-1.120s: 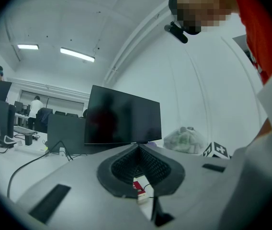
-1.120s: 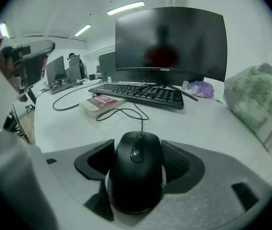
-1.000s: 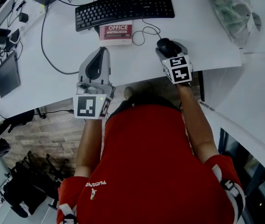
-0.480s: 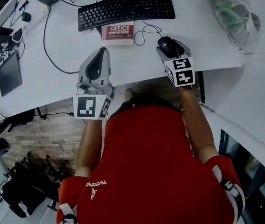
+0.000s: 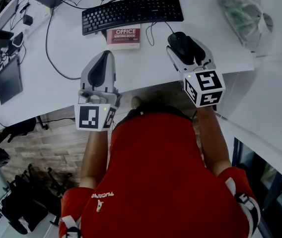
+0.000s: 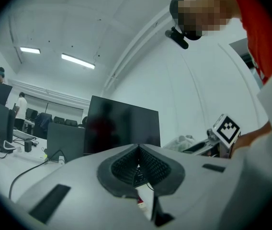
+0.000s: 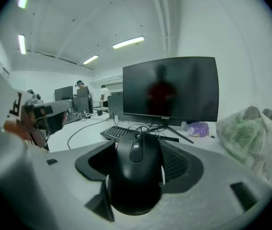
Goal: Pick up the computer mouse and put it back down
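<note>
both fingers [image 7: 176, 164] of the right gripper [image 5: 183, 46] clamped the computer mouse [image 7: 136, 176] at its sides, judged light, rigid, slick-shelled and cable-tethered.

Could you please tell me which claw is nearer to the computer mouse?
Right. The right claw is closed on the computer mouse, above the desk; the left claw, shut and empty, sits off to its left.

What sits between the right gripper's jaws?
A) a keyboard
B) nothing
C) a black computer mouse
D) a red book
C: the right gripper view shows the right gripper with its jaws closed on the sides of the black computer mouse.
</note>
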Motion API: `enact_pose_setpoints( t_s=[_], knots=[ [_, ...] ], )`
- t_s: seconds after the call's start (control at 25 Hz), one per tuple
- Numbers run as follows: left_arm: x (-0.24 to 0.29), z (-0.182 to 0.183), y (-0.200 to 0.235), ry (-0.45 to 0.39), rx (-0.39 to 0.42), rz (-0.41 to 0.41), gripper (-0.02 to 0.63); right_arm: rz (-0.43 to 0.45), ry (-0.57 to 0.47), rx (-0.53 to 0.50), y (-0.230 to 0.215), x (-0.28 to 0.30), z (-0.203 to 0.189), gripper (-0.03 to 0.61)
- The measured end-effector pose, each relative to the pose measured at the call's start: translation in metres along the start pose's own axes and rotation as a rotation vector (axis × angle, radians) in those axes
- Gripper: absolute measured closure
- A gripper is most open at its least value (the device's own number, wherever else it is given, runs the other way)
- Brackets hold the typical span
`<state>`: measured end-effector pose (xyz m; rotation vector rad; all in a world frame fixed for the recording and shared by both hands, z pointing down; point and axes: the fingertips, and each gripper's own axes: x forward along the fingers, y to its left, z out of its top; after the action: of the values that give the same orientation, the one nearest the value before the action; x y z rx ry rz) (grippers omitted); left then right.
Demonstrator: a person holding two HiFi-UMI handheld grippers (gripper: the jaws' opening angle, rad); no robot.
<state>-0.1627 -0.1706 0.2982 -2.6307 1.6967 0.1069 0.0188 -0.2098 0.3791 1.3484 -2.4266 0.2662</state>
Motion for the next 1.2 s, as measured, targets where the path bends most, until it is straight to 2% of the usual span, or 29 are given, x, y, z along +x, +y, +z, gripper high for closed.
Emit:
enact_pose_setpoints(
  t_s=[0.28,0.64,0.96,1.2],
  knots=[
    [-0.003,0.024,-0.008,-0.046,0.005,-0.018,0.603,0.043,-0.135,0.003,0.018,-0.037,0.058,0.287],
    [-0.010,0.049,-0.013,-0.098,0.014,-0.031,0.603,0.079,-0.250,-0.017,0.035,-0.072,0.109,0.287],
    [-0.015,0.060,-0.017,-0.119,0.022,-0.032,0.603,0.087,-0.292,-0.030,0.039,-0.087,0.123,0.287],
    [-0.017,0.056,-0.020,-0.109,0.024,-0.028,0.603,0.077,-0.262,-0.027,0.035,-0.080,0.108,0.287]
  ],
)
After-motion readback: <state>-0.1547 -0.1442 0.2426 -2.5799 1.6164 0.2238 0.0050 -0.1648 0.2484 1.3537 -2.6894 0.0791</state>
